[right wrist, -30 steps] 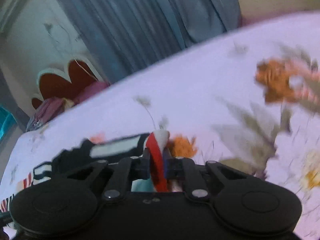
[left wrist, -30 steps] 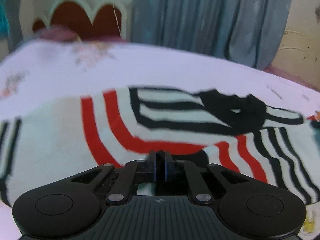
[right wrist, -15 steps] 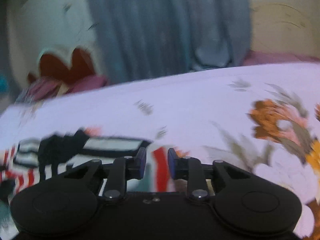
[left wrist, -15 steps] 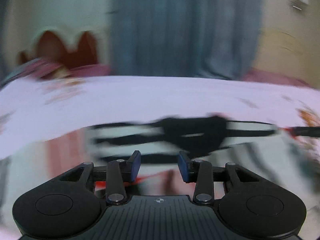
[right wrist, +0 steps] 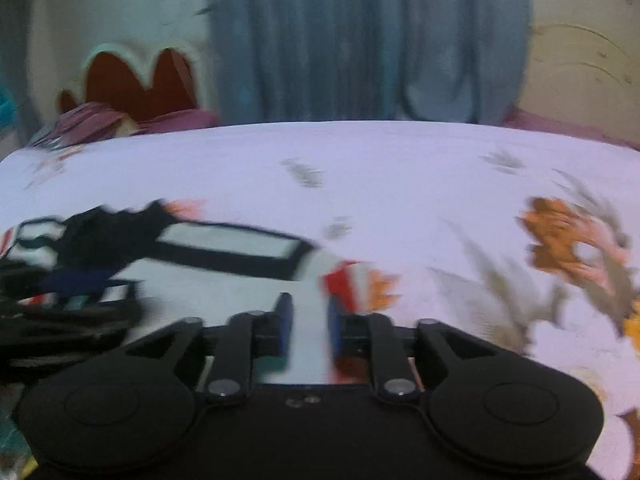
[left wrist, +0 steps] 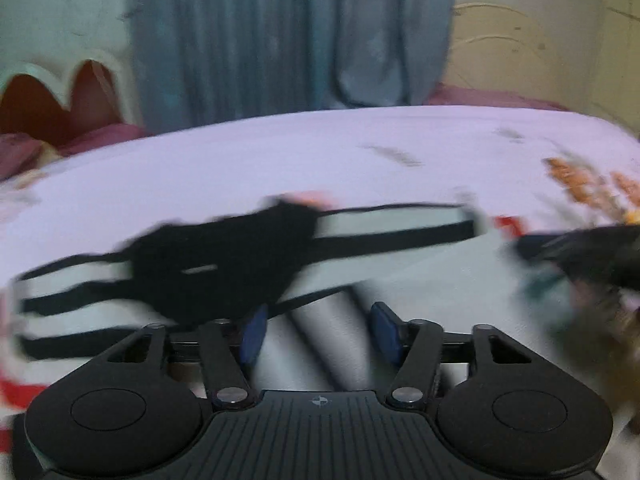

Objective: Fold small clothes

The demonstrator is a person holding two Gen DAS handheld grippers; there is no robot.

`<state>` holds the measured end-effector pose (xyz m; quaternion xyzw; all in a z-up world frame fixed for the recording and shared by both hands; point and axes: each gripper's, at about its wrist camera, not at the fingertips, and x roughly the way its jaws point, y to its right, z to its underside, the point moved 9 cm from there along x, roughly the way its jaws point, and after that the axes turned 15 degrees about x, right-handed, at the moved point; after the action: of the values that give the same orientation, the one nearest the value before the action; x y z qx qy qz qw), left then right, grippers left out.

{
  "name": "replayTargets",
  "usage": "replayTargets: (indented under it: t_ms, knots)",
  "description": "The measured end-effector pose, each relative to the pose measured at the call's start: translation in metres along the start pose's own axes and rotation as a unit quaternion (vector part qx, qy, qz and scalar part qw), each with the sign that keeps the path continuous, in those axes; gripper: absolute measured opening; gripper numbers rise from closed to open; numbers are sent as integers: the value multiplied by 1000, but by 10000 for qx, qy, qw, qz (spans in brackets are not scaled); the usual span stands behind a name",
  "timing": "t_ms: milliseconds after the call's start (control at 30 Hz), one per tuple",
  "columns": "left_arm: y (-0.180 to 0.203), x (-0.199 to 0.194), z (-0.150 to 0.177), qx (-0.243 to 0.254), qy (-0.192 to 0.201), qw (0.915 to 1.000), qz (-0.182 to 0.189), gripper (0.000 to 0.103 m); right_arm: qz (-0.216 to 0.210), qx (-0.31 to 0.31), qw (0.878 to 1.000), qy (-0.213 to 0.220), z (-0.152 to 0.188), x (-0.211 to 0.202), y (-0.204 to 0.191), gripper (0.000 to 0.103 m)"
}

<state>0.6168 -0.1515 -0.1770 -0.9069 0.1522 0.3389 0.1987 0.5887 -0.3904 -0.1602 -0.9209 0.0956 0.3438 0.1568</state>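
Left gripper (left wrist: 318, 334) jaws opening, empty, above striped garment (left wrist: 224, 264) on floral bedsheet (left wrist: 320, 152). Right gripper (right wrist: 310, 322) jaws closing, slightly apart over the garment's white cloth, grip uncertain.

Striped garment (left wrist: 224, 264) motion-blurred, cut off left

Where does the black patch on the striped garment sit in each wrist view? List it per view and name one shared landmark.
Left wrist: the black patch lies left of centre, just beyond the left gripper.
Right wrist: the black patch sits at the far left, beyond the right gripper.
Shared landmark: the grey-blue curtain behind the bed.
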Motion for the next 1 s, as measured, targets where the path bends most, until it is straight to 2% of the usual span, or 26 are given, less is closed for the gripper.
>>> replayTargets:
  t_ms: [33, 67, 100, 133, 200, 233, 300, 400, 433, 467, 500, 567, 633, 700, 767, 800, 867, 933, 1000]
  knots:
    - [-19, -8, 13, 1, -58, 9996, -278, 71, 18, 129, 9999, -6, -2, -1, 8, 21]
    - [-40, -16, 30, -47, -129, 9985, -533, 71, 177, 142, 9997, -11, -2, -2, 16, 32]
    - [-56, -21, 44, -147, -198, 9975, -657, 77, 268, 113, 9996, 7, -1, -2, 22, 39]
    - [-70, -25, 58, -383, -231, 9968, -665, 86, 237, 160, 9996, -4, -1, -2, 25, 38]
    - [-89, -33, 73, -933, -276, 9931, -658, 86, 223, 255, 9994, 106, -4, -9, 21, 34]
    - [-91, -39, 74, -1007, -230, 9919, -735, 86, 135, 225, 9992, 303, -7, -17, 12, 29]
    - [-80, -50, 63, -960, 26, 9927, -724, 86, -131, 58, 9990, 433, -4, -26, -14, 28]
    - [-49, -58, 39, -641, 426, 9960, -459, 86, -350, -455, 9983, 82, 19, -15, -52, 25]
    - [-37, -52, 37, -472, 360, 9977, -333, 86, -257, -597, 9978, -152, 30, -5, -58, 26]
    - [-28, -42, 39, -349, 151, 9990, -216, 86, -141, -757, 9969, -140, 35, 0, -61, 27]
    - [-22, -27, 48, -220, -260, 9994, -73, 87, -89, -862, 9962, -129, 36, 0, -63, 27]
    - [-29, -33, 50, -396, -171, 9990, -83, 87, -97, -831, 9963, -182, 31, -7, -64, 23]
    - [-38, -52, 47, -413, 56, 9987, -283, 87, -200, -750, 9970, -8, 25, -27, -61, 27]
    - [-34, -65, 47, -453, 265, 9985, -138, 87, -298, -781, 9965, -28, 34, -42, -62, 27]
    - [-26, -51, 62, -244, -161, 9995, -96, 87, -341, -894, 9951, -252, 52, -43, -67, 26]
    - [-25, -47, 70, -284, -188, 9994, -46, 88, -217, -975, 9941, -428, 65, -36, -68, 26]
    - [-34, -51, 70, -422, -236, 9988, -51, 88, -77, -1079, 9937, -290, 72, -39, -72, 26]
    - [-38, -71, 67, -317, -51, 9992, -250, 87, -101, -920, 9954, -253, 71, -51, -74, 26]
    - [-38, -86, 70, -419, 137, 9989, -145, 87, -178, -875, 9960, -90, 73, -70, -73, 26]
